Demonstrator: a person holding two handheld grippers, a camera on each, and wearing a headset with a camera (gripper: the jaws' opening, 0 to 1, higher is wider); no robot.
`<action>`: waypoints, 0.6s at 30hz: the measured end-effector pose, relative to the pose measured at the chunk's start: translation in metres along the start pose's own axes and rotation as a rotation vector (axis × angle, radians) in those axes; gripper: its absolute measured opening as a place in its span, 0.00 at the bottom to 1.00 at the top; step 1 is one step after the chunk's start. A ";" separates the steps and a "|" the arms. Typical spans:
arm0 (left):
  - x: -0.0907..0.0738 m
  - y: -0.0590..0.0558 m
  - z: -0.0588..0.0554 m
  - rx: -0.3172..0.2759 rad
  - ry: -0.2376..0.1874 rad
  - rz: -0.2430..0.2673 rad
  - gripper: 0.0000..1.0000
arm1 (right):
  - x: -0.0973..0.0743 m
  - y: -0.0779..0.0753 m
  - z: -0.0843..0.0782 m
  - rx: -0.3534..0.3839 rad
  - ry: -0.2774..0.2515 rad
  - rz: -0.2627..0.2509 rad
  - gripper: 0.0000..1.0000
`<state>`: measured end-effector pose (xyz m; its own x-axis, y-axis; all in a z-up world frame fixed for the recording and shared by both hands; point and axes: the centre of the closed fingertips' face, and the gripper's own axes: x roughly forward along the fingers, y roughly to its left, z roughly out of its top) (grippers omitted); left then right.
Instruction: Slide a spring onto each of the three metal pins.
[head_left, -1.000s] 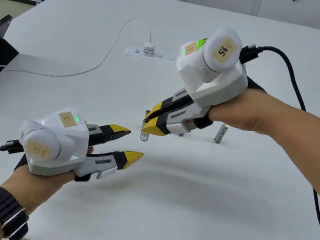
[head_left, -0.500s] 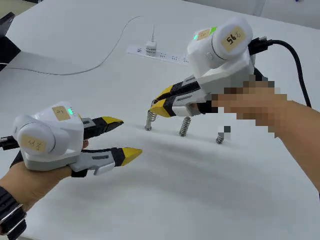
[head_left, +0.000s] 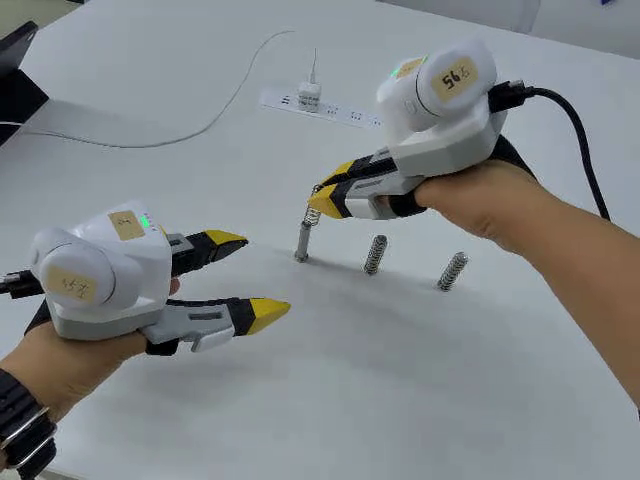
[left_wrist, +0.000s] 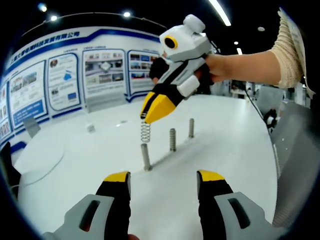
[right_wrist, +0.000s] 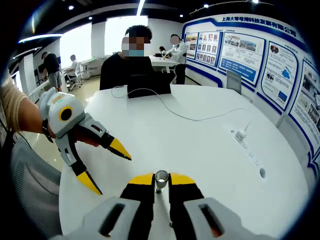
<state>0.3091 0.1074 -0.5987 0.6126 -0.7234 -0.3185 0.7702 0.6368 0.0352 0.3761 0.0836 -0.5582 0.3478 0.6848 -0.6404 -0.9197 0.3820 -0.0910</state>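
My right claw (head_left: 320, 203) was closed on a spring (head_left: 311, 217), whose lower end met the tip of the leftmost pin (head_left: 303, 243). Beside it on the table (head_left: 420, 380), the middle spring (head_left: 375, 255) and end spring (head_left: 452, 271) stood upright. My left claw (head_left: 262, 275) hung open, apart from them.

spring (head_left: 375, 255) ×3 | metal pin (head_left: 302, 243) seen bare ×1 | hand-held tools ×2: left tool (head_left: 266, 274), right tool (head_left: 315, 203) | power strip (head_left: 340, 113) ×1 | white cable (head_left: 225, 103) ×1 | black cable (head_left: 585, 150) ×1
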 end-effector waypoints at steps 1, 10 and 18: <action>0.000 0.000 0.000 -0.001 0.000 0.000 0.54 | 0.002 -0.001 -0.001 0.004 0.002 0.003 0.11; -0.001 0.003 -0.001 -0.006 0.002 0.003 0.55 | 0.011 -0.001 -0.005 0.003 0.020 0.017 0.11; 0.000 0.003 -0.004 -0.008 0.007 0.004 0.55 | 0.026 -0.003 -0.016 0.017 0.051 0.029 0.11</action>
<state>0.3107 0.1108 -0.6022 0.6141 -0.7192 -0.3251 0.7666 0.6415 0.0288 0.3848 0.0899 -0.5867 0.3110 0.6636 -0.6804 -0.9259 0.3731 -0.0593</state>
